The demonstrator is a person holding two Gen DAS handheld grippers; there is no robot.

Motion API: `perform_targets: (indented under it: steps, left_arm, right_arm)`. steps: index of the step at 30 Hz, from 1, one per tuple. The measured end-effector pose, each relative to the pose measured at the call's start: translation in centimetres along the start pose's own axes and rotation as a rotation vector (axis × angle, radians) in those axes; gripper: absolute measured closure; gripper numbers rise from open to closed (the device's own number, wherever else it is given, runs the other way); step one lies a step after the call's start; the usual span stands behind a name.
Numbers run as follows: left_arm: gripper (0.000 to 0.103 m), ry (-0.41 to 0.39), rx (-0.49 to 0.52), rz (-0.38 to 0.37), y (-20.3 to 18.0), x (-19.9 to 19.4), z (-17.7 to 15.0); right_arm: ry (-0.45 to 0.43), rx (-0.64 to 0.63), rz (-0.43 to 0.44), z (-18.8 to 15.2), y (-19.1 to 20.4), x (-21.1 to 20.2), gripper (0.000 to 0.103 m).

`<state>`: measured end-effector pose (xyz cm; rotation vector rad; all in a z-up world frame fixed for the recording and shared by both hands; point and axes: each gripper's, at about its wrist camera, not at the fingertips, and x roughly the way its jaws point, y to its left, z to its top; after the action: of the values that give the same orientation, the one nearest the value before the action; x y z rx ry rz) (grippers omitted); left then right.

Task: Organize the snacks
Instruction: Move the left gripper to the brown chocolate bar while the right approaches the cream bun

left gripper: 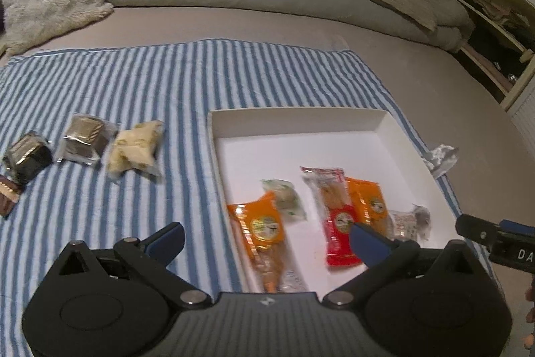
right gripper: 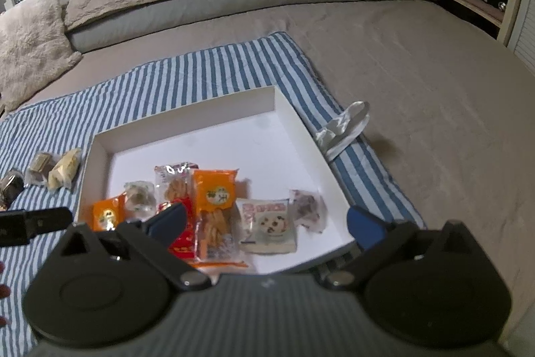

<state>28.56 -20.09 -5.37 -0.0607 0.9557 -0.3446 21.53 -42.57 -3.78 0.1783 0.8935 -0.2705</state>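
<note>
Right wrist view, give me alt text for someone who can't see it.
An open right gripper hovers over a white tray holding several wrapped snacks, including an orange packet and a cookie pack. The tray sits on a striped towel on a bed, with more snacks left of it.

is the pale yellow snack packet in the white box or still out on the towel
Out. The pale yellow packet lies on the striped towel, left of the white box.

red pkt [right gripper: 182,236] part hidden by fingers [right gripper: 167,218] | brown snack [left gripper: 6,199] cut by edge

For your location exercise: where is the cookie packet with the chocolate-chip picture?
In the right wrist view, the cookie packet lies inside the white tray, near its front right corner, between the orange packet and a small clear-wrapped sweet.
</note>
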Motion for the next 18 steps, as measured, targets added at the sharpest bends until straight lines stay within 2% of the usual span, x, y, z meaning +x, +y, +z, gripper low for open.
perform_targets:
  steps: [18]
  left_arm:
    - [0.000,-0.038,-0.068,0.132,9.4,-3.0,0.7]
  right_arm:
    - [-0.014,-0.056,0.103,0.8,7.8,0.2,0.000]
